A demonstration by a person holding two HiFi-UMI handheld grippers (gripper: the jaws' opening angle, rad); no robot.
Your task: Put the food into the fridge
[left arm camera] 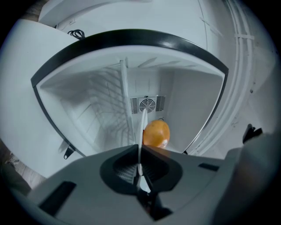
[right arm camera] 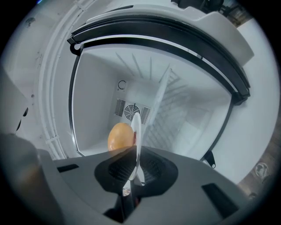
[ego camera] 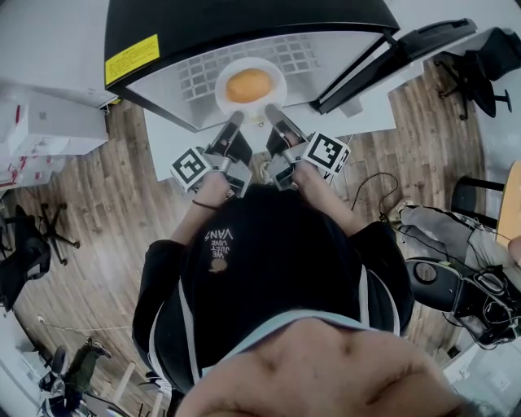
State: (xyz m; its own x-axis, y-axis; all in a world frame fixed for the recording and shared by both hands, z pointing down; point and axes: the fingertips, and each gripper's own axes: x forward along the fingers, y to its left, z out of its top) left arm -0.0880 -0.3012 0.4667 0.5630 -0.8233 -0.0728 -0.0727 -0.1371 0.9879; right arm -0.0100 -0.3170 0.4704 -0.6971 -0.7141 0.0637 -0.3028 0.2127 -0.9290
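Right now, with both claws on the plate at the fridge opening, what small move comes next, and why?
Probably ease the plate level, a little deeper over the wire shelf, before letting go. Both the left claw and right claw are shut on its near rim, and the round orange food sits on it, so tilting could roll it.

In the head view the left gripper (ego camera: 236, 119) and right gripper (ego camera: 271, 111) are covering the near rim of the plate (ego camera: 278, 74), and the person's head (ego camera: 269, 261) is hiding much of both arms (ego camera: 348, 221). The top edge is cutting off the far part of the fridge (ego camera: 244, 20); its yellow label (ego camera: 131, 59) is showing print too small to read. In both gripper views the gripper bodies and the edge-on plate are hiding part of the food (left arm camera: 156, 132).
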